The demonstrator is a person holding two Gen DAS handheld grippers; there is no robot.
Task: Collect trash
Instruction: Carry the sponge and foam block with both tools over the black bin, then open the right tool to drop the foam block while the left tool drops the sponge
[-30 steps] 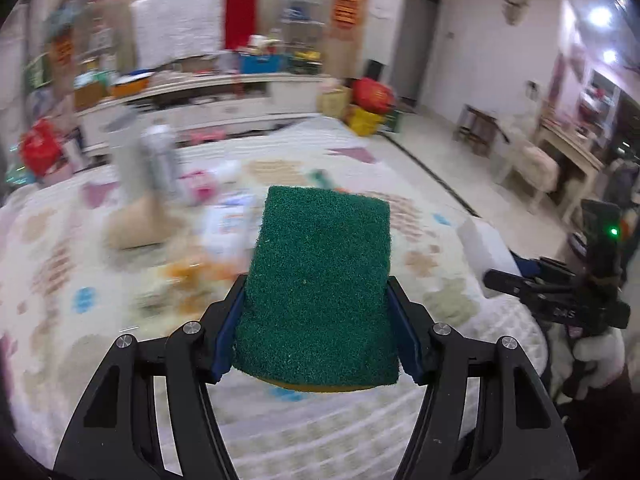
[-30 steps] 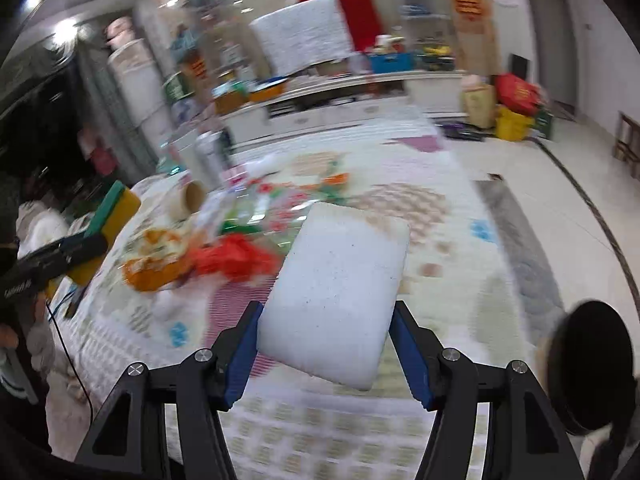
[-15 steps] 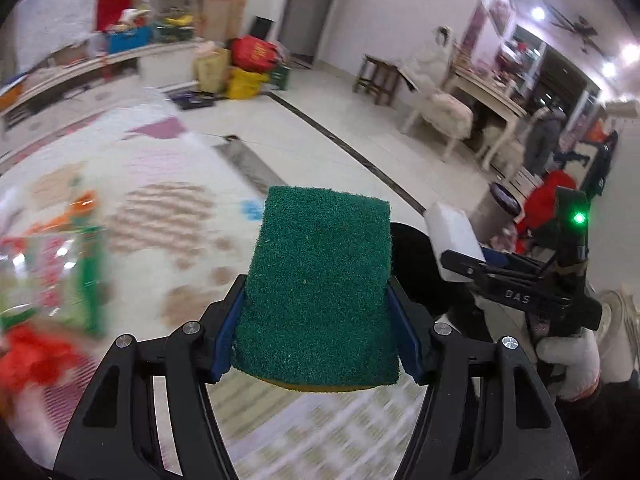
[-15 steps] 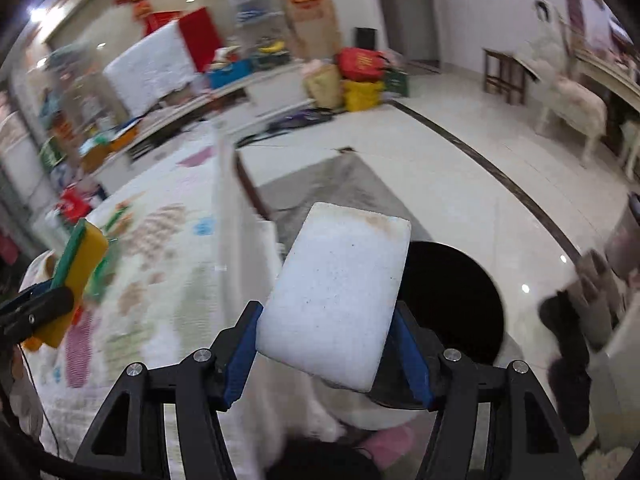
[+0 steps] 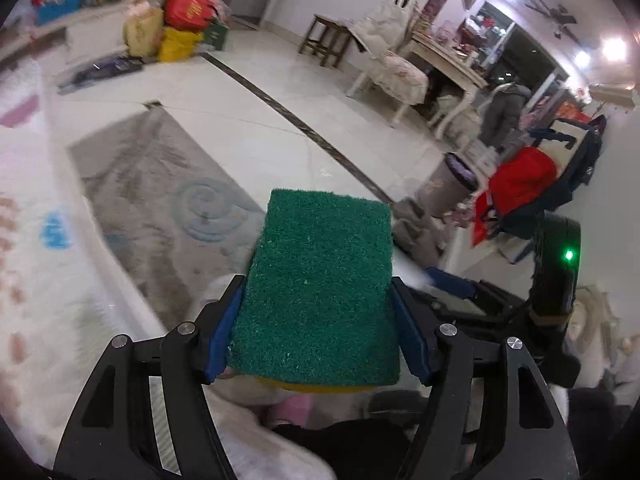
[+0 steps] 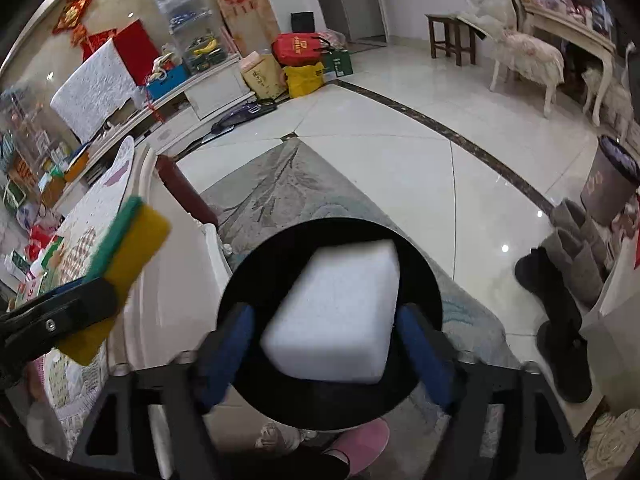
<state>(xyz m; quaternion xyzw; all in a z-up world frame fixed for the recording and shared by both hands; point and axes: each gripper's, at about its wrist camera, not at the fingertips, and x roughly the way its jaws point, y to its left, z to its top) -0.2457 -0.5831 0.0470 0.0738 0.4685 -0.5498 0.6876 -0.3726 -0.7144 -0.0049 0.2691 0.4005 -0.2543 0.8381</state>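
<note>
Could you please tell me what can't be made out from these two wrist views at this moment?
- Right wrist: whether the white sponge is gripped or already released; it and the right gripper are motion-blurred.
- Right wrist: the black bin's contents; the sponge covers part of its dark opening.
- Left wrist: the bin, hidden behind the green sponge in the left gripper.
- Left wrist: the bedspread, blurred.
</note>
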